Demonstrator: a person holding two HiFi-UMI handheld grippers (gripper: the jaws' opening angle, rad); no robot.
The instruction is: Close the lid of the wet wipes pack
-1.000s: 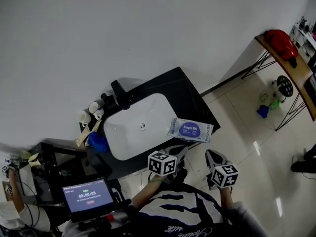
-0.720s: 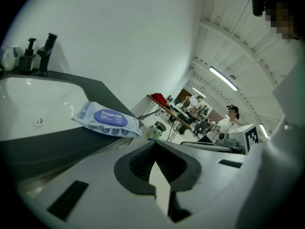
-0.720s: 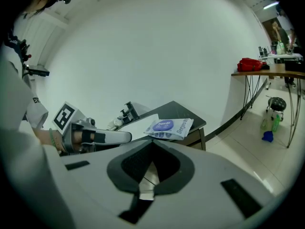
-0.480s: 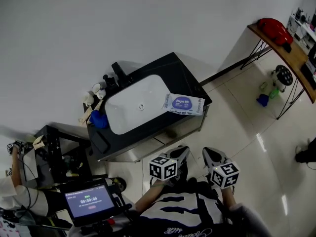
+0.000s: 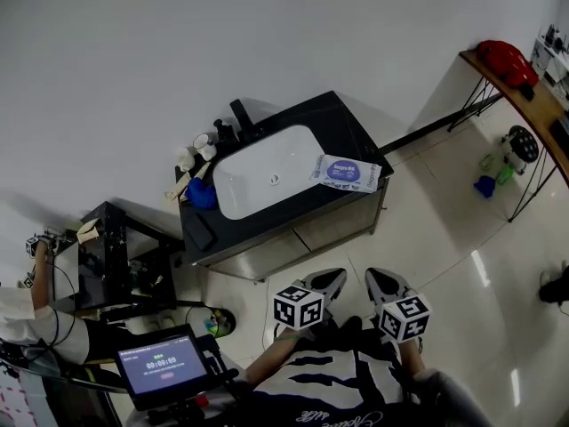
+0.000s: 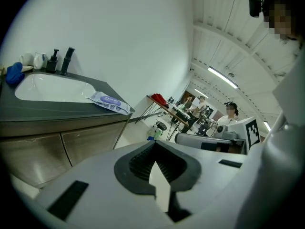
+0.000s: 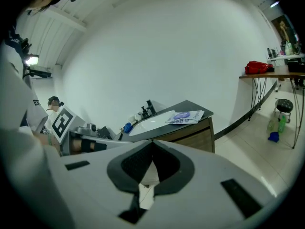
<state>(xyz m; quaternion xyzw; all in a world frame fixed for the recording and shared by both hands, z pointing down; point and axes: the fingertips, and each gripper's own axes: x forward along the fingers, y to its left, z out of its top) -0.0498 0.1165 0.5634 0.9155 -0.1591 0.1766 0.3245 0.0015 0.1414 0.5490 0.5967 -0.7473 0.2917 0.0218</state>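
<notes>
The wet wipes pack (image 5: 347, 173) lies flat on the right end of the dark bench (image 5: 348, 130), just right of the white sink basin (image 5: 265, 181) and reaching to the bench's near-right edge. A second ago the pack sat just beyond the left gripper (image 5: 324, 282) in the head view; now bench and pack lie well apart from both grippers, farther off, with bare floor tiles between, and they have shifted a little to the right since half a second ago. The left gripper and the right gripper (image 5: 384, 285) keep almost the same spots low in the head view, side by side close to the person's body, both pointing toward the bench. In the left gripper view the left gripper's jaws (image 6: 153, 145) stand together at the tips with nothing between them, and the pack (image 6: 109, 101) shows far off to the left on the bench corner. In the right gripper view the right gripper's jaws (image 7: 152, 144) are likewise together and empty, with the pack (image 7: 186, 117) well beyond them. A black tap (image 5: 242, 114) stands at the basin's far side, a blue object (image 5: 203, 194) lies at its left end, and a red bag (image 5: 505, 60) rests on a wooden side table at the far right.
</notes>
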